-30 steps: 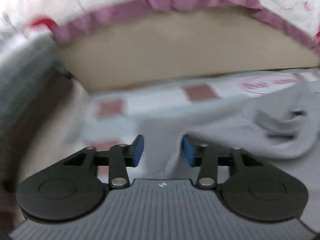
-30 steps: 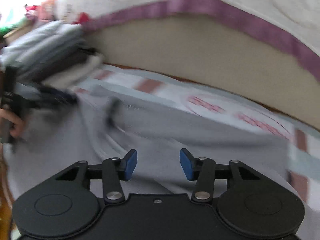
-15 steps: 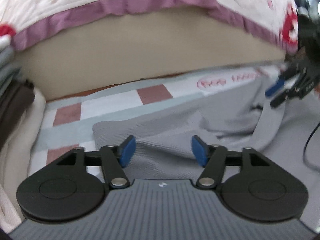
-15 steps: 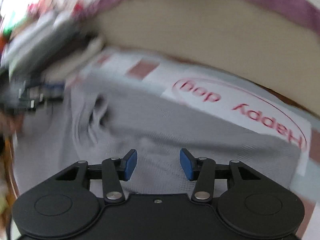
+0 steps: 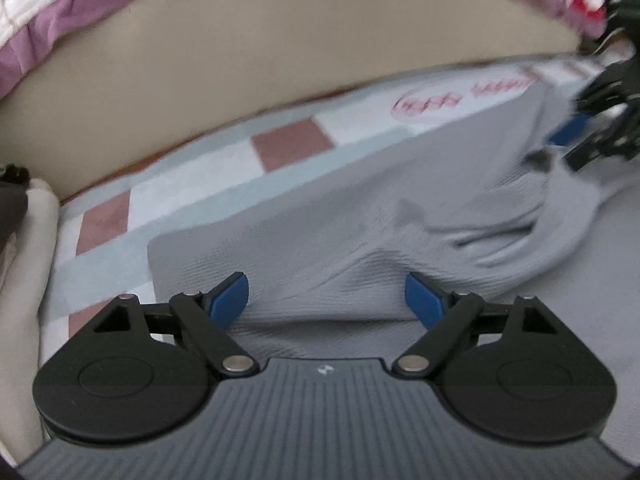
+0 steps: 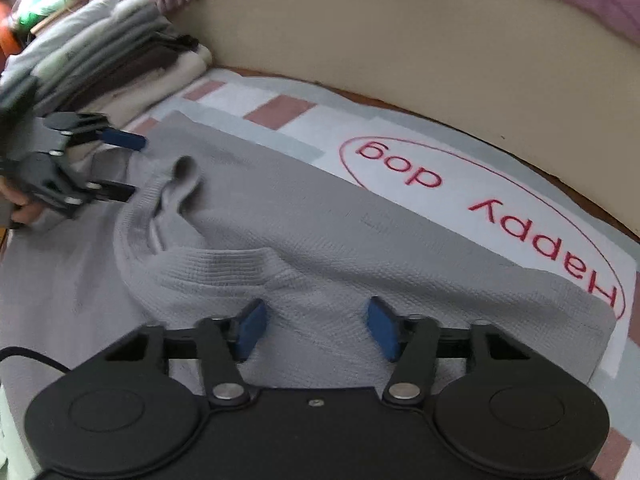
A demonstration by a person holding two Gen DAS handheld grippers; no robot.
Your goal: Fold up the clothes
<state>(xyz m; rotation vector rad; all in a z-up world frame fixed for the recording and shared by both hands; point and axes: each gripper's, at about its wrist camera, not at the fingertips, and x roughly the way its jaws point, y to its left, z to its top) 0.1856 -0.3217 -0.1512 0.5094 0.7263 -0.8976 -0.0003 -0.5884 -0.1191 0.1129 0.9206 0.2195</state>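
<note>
The grey knit sweater (image 6: 320, 240) lies spread on the checked mat (image 6: 288, 108), just below its red "Happy dog" print (image 6: 500, 208). The left gripper (image 5: 326, 298) is opening, its 2 jaws wide apart over a raised fold, pads off the cloth. The right gripper (image 6: 314, 324) is closing, knit between its jaws but seemingly not yet pinched. Risk: the right pads may catch only 1 layer, so the fold drags crooked toward the print.

blurred: right gripper (image 5: 588, 136) | cut off: folded stack (image 6: 100, 52) | hidden: mat (image 6: 280, 108) under sweater (image 6: 320, 240)
</note>
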